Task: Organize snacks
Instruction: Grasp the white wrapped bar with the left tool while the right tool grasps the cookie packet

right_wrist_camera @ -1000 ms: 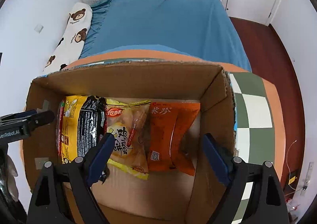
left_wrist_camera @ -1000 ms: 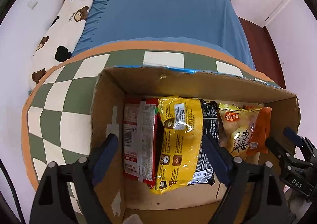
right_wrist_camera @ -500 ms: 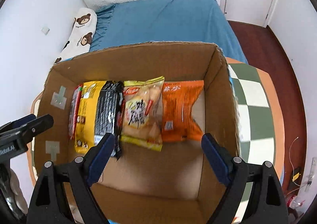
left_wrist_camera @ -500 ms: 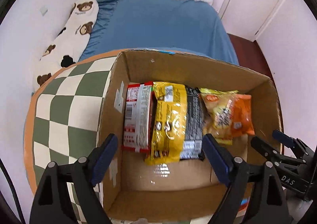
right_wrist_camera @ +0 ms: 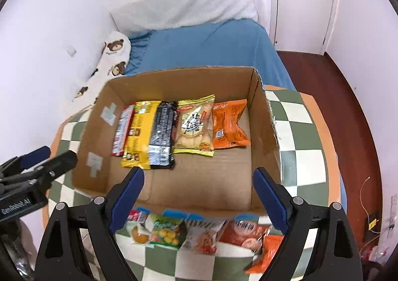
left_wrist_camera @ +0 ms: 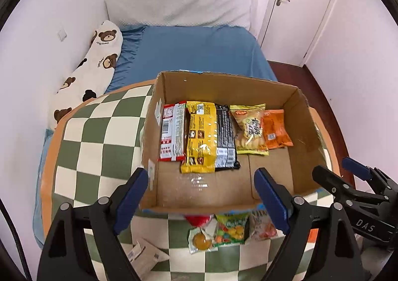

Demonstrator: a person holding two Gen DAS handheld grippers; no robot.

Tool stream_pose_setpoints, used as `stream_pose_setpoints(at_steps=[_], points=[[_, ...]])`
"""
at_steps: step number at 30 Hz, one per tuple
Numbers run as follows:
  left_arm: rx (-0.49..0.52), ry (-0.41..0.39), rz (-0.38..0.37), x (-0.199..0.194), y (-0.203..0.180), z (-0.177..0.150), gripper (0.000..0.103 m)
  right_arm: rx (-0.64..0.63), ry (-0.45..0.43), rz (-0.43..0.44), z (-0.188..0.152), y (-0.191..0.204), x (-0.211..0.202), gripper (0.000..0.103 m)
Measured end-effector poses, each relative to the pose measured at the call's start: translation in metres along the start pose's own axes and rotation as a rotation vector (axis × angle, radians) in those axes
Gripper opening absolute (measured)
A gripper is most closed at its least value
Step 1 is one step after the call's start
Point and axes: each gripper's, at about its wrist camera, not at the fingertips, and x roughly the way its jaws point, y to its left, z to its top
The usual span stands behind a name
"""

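Five snack packets (left_wrist_camera: 201,137) side by side in one cardboard box (left_wrist_camera: 223,87), both grippers' fingers (left_wrist_camera: 129,194) wide, empty

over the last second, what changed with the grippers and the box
Both grippers, left gripper and right gripper, pulled up and back from the cardboard box, open and empty, bringing loose snacks on the checkered table into view. The five packets stayed in their row.

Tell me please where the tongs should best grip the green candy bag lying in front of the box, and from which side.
Grip the green candy bag at its near edge, coming from above. It lies flat on the checkered table, with its far edge close to the cardboard box and other packets at both sides, so the near edge seems the freest. The right tongs, open, hang nearly over it.
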Motion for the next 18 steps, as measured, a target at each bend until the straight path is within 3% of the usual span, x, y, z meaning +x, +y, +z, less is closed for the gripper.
stream_pose_setpoints(at_steps=[4, 9, 12, 18], points=[[-0.005, -0.012, -0.016, -0.021, 0.003, -0.022, 0.087, 0.02, -0.026, 0.034, -0.019, 0.004, -0.029, 0.091], [0.005, 0.037, 0.004, -0.026, 0.013, -0.065, 0.087, 0.089, 0.044, 0.098, -0.063, 0.0, -0.039, 0.091], [0.027, 0.091, 0.056, -0.015, 0.024, -0.094, 0.087, 0.125, 0.109, 0.106, -0.092, -0.006, -0.025, 0.091], [0.051, 0.294, 0.122, 0.034, 0.07, -0.147, 0.087, 0.21, 0.262, 0.12, -0.134, -0.022, 0.036, 0.091]])
